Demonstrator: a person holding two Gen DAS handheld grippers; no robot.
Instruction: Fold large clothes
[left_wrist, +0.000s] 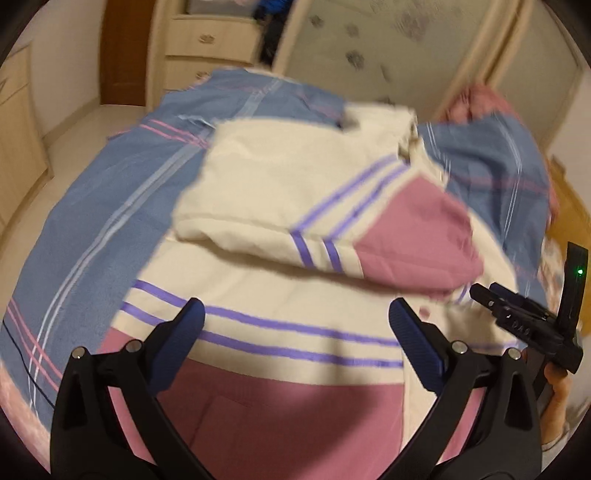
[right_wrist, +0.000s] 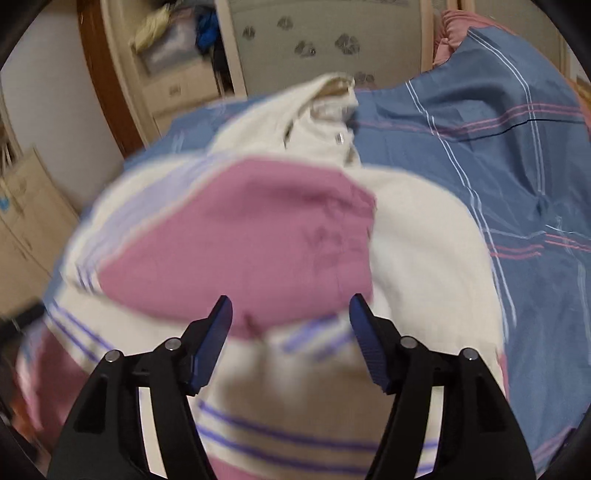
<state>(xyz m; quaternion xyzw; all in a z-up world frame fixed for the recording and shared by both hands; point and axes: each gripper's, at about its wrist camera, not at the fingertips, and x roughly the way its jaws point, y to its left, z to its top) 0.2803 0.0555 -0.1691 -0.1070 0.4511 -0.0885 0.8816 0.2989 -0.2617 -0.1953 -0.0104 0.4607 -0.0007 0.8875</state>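
A large cream jacket (left_wrist: 280, 177) with purple stripes and pink panels lies on the blue plaid bedspread (left_wrist: 99, 221). One sleeve with a pink cuff (left_wrist: 417, 236) is folded across the body. My left gripper (left_wrist: 295, 328) is open and empty just above the jacket's striped lower part. The right gripper shows at the right edge of the left wrist view (left_wrist: 517, 314). In the right wrist view the jacket (right_wrist: 417, 236) fills the middle, with its collar (right_wrist: 332, 96) at the far end. My right gripper (right_wrist: 290, 325) is open and empty over the pink cuff (right_wrist: 236, 243).
The bedspread (right_wrist: 498, 147) covers the bed around the jacket. A cream wardrobe with drawers (left_wrist: 207, 40) and a frosted door with leaf prints (right_wrist: 314, 40) stand beyond the bed. A pink pillow (right_wrist: 450, 33) lies at the far right. Pale floor (left_wrist: 74, 125) is on the left.
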